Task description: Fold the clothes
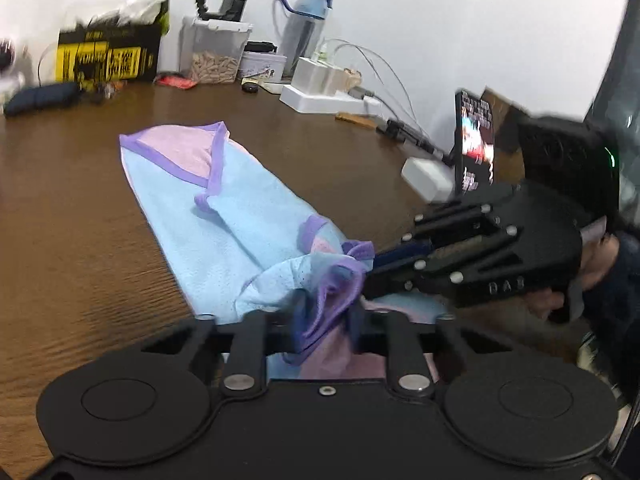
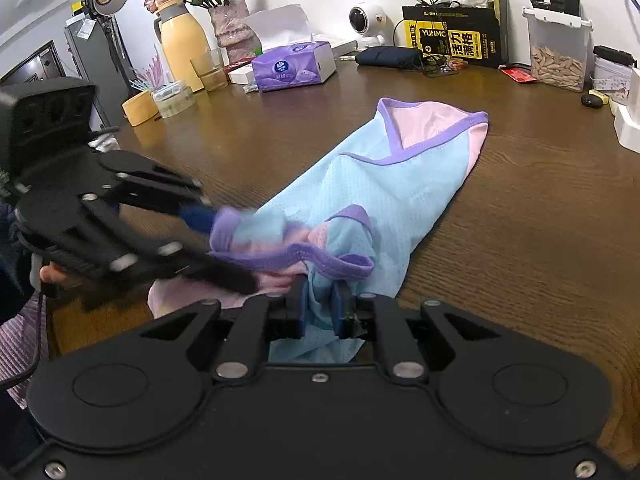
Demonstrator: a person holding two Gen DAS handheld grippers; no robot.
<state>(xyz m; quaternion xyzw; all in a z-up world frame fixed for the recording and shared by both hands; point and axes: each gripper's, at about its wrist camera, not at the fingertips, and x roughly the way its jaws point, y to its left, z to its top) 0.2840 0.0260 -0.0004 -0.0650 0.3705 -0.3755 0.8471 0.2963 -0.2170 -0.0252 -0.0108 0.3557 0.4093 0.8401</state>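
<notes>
A light-blue mesh garment (image 1: 224,216) with purple trim and pink lining lies stretched along the brown wooden table (image 1: 80,240). It also shows in the right wrist view (image 2: 400,184). My left gripper (image 1: 324,320) is shut on the bunched near end of the garment. My right gripper (image 2: 320,308) is shut on the same near end, just beside the left one. In the left wrist view the right gripper (image 1: 366,270) comes in from the right and touches the cloth. In the right wrist view the left gripper (image 2: 224,240) comes in from the left, blurred.
Along the far wall stand a black-and-yellow box (image 2: 452,38), a clear container (image 2: 558,52), a tissue pack (image 2: 294,66), a yellow jug (image 2: 182,42), a water bottle (image 1: 304,24), a white power strip (image 1: 320,96) and a lit phone (image 1: 476,144).
</notes>
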